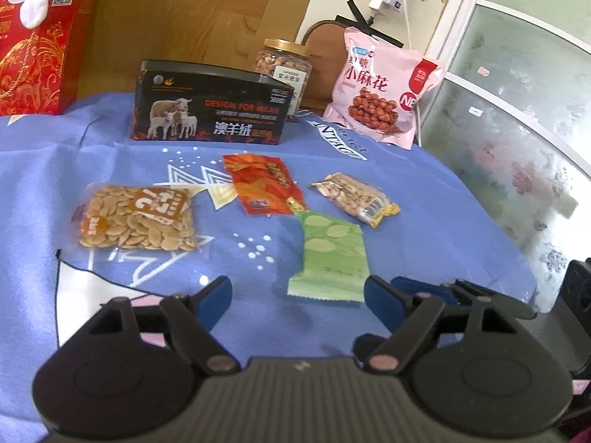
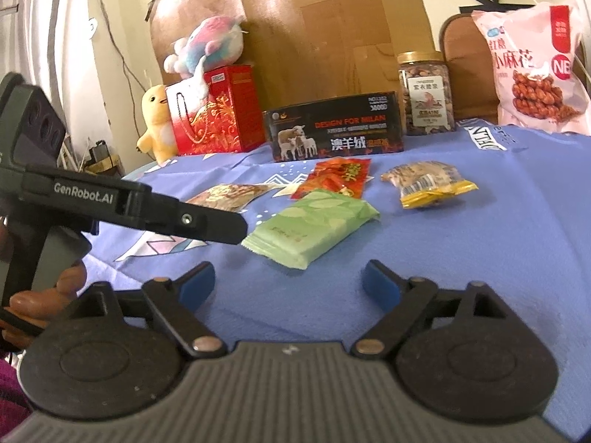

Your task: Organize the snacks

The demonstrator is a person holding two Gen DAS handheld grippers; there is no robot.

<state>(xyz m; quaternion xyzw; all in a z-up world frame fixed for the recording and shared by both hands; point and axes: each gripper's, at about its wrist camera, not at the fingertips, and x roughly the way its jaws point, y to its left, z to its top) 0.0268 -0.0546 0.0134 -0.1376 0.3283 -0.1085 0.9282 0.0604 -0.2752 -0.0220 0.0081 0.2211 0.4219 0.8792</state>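
Several small snack packets lie on the blue cloth (image 1: 424, 229): a clear bag of broad beans (image 1: 136, 217), a red-orange packet (image 1: 264, 188), a green packet (image 1: 330, 258) and a clear nut packet with a yellow end (image 1: 356, 197). A black box with sheep (image 1: 210, 107) stands behind them. My left gripper (image 1: 297, 291) is open and empty, just short of the green packet. My right gripper (image 2: 288, 282) is open and empty, near the green packet (image 2: 314, 227). The red-orange packet (image 2: 334, 181), the nut packet (image 2: 428, 184) and the black box (image 2: 334, 131) also show there.
A nut jar (image 1: 284, 70) and a large pink snack bag (image 1: 384, 88) stand at the back right. A red gift box (image 1: 37, 51) stands at the back left, with plush toys (image 2: 203, 48) by it. The left gripper's body (image 2: 122, 199) crosses the right wrist view.
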